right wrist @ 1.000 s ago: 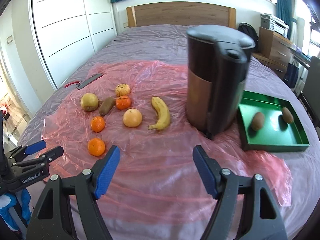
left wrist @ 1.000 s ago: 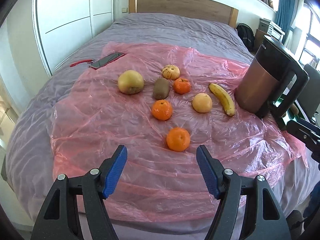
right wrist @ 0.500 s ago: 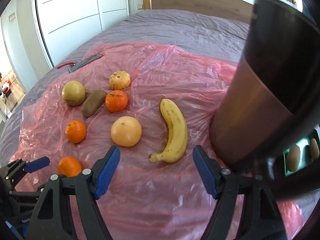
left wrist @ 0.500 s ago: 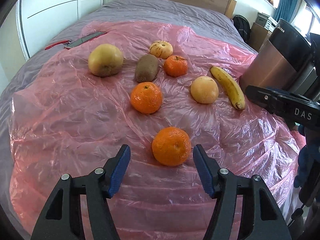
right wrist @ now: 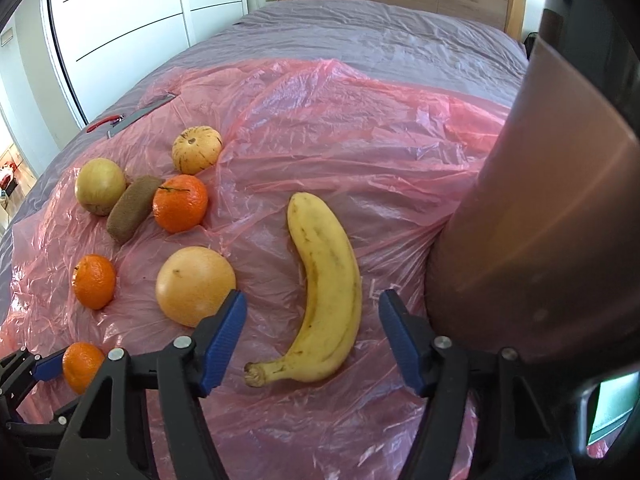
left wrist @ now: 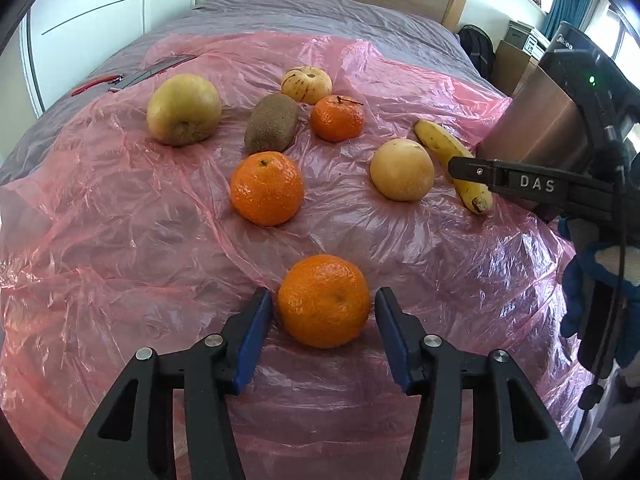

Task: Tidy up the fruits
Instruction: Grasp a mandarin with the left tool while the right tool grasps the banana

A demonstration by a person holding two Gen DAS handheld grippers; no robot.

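blue-padded left gripper (left wrist: 323, 312) spread wide, straddling nearest round orange mandarin (left wrist: 323, 301), not yet touching. right gripper (right wrist: 312, 326) likewise parted around stem end of curved yellow banana (right wrist: 326, 292). both fruits on crinkled pink plastic sheet (left wrist: 120, 240). risk: mandarin rolls, slick sheet bunches; copper kettle (right wrist: 520, 220) crowds right finger.

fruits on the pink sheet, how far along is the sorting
Early. Nothing is gripped. The left gripper is open around the nearest orange; the right gripper is open over the banana. The kiwi, the pear and other fruit remain on the sheet.
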